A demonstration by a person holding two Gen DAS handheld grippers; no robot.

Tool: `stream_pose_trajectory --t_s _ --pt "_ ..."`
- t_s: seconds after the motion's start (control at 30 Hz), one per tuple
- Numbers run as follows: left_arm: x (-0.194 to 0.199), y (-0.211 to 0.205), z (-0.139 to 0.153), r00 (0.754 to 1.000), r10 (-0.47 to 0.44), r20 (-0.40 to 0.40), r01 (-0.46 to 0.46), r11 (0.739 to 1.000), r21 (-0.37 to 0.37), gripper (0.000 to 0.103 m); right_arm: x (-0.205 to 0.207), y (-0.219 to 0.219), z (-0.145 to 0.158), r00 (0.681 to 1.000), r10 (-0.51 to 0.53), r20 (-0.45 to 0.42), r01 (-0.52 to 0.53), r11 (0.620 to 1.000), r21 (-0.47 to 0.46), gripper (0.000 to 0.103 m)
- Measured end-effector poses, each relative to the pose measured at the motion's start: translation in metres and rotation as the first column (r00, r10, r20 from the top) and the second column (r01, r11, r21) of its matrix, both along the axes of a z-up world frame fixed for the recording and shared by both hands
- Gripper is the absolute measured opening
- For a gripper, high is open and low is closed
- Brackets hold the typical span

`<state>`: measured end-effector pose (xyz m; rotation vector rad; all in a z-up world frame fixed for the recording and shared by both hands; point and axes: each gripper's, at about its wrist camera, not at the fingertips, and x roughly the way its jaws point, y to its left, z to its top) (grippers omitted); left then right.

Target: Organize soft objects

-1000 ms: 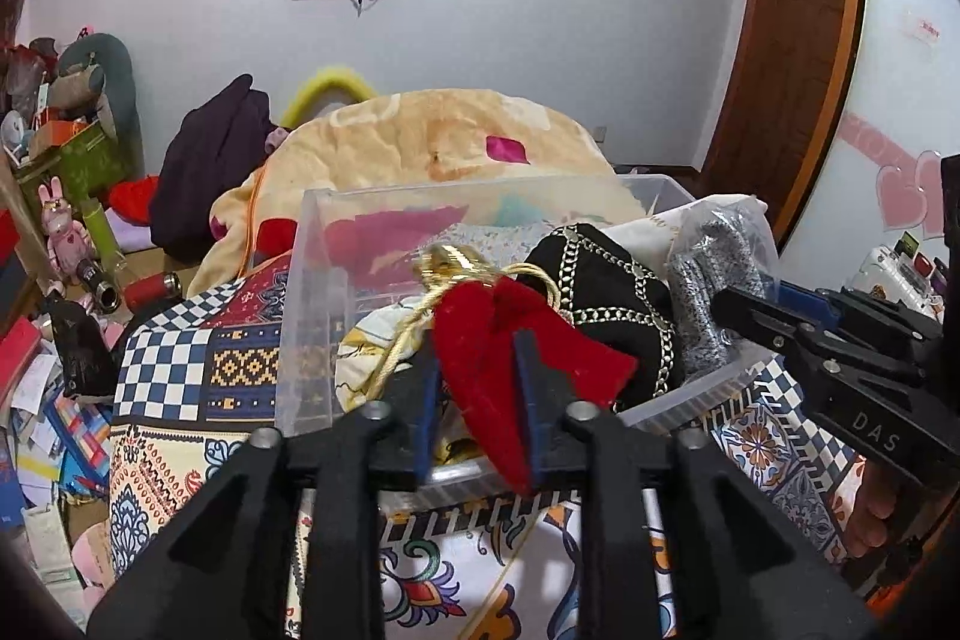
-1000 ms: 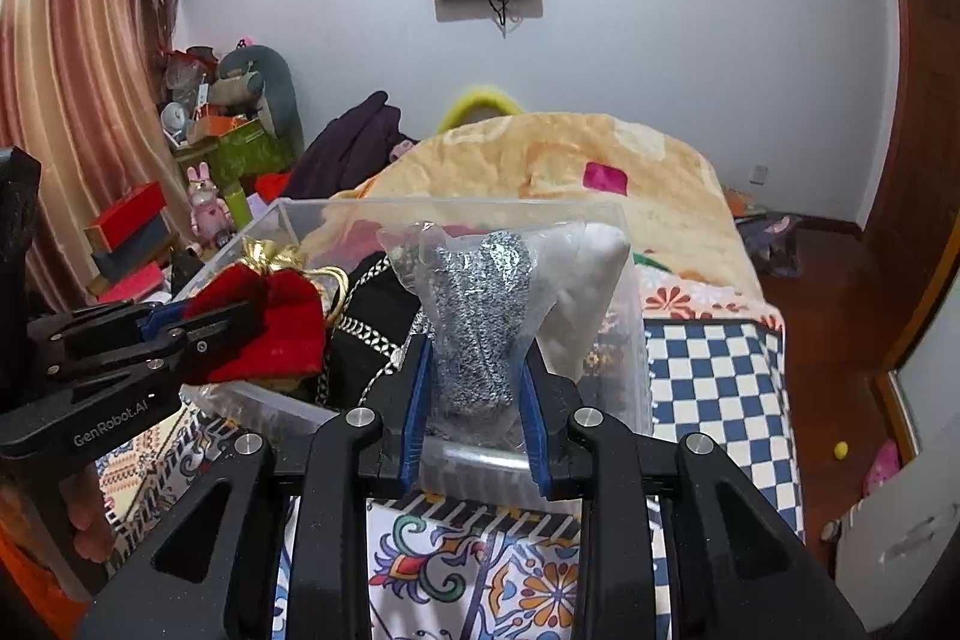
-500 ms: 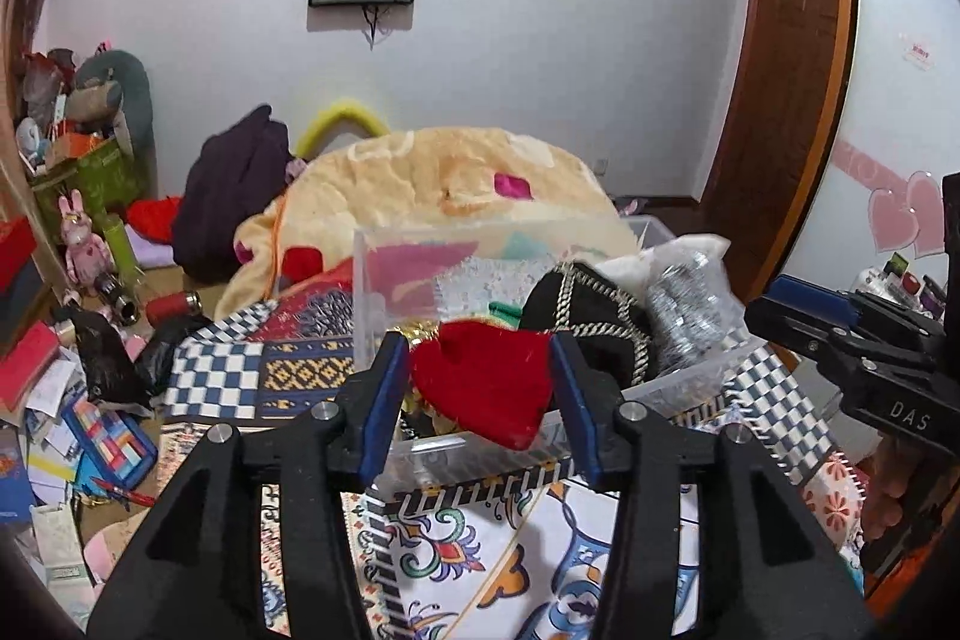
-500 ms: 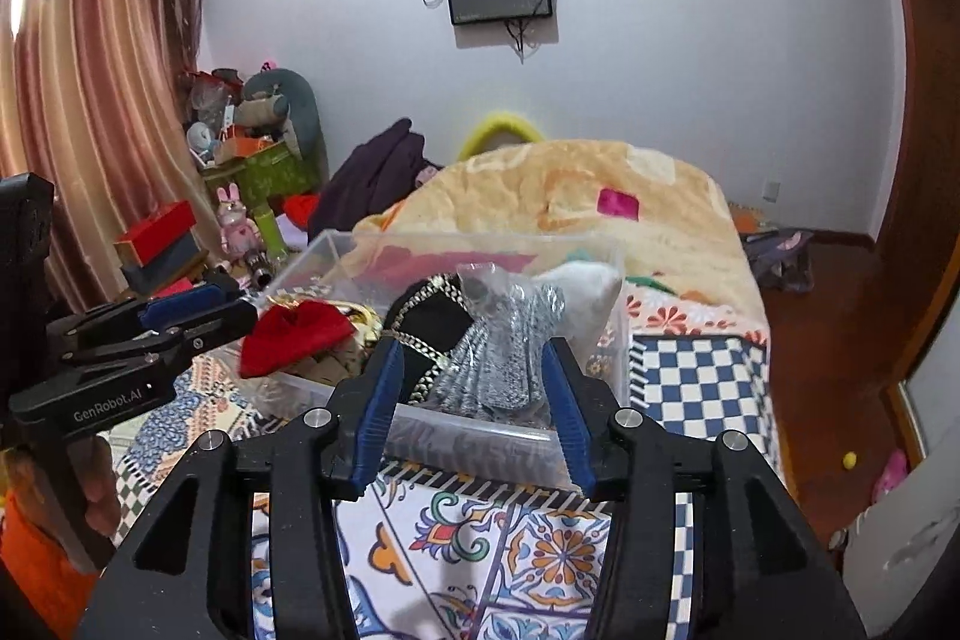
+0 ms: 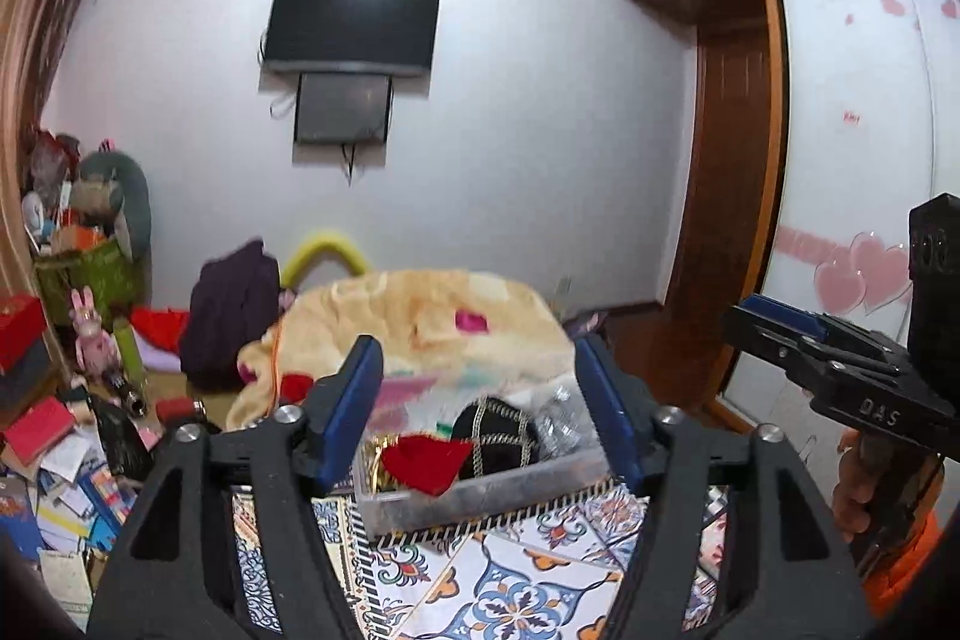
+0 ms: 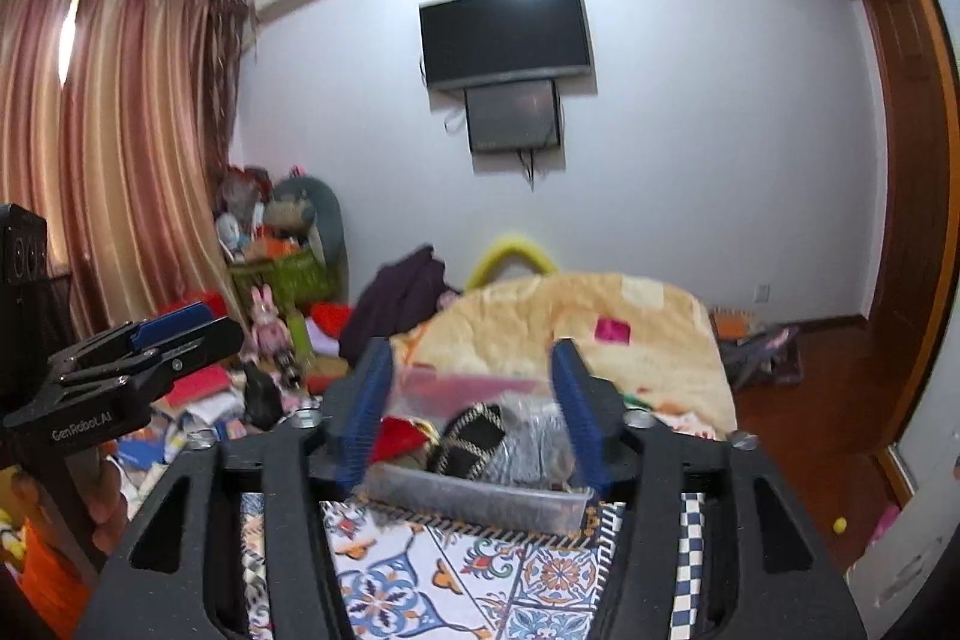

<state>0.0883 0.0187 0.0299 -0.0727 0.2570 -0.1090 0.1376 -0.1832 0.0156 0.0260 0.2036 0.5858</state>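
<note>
A clear plastic bin stands on the patterned bed cover, holding a red pouch, a black gold-trimmed pouch and a silver item in clear wrap. My left gripper is open and empty, pulled back from the bin. My right gripper is open and empty too, with the bin, red pouch, black pouch and silver item seen between its fingers. Each gripper shows at the edge of the other's view.
A beige blanket is heaped behind the bin. The patterned tile-print cover spreads in front. Books, boxes and toys clutter the floor at left. A wooden door and wardrobe stand at right.
Both grippers let go: the left released the red pouch and the right the silver wrapped item into the bin. Both opened wide and drew back and up, so the bin looks smaller.
</note>
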Motion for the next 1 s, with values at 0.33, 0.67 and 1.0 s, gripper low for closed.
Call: stream_pose_trajectory --t_s 0.33,0.67,1.0 --pt "-0.041 -0.001 0.025 0.996 0.012 0.086 -0.011 1.000 -0.017 0.098 -0.033 -0.004 0.015 0.995 -0.007 0.104 0.002 0.999 0.050 0.087" --pt "-0.053 -0.007 0.024 0.993 0.022 0.116 -0.025 1.000 0.019 0.102 -0.042 -0.006 0.009 0.993 -0.030 0.110 0.022 0.997 0.079 0.103" --pt "-0.056 -0.013 0.022 0.993 0.021 0.114 -0.024 0.999 0.026 0.102 -0.046 -0.011 0.002 0.994 -0.036 0.106 0.028 0.997 0.076 0.103"
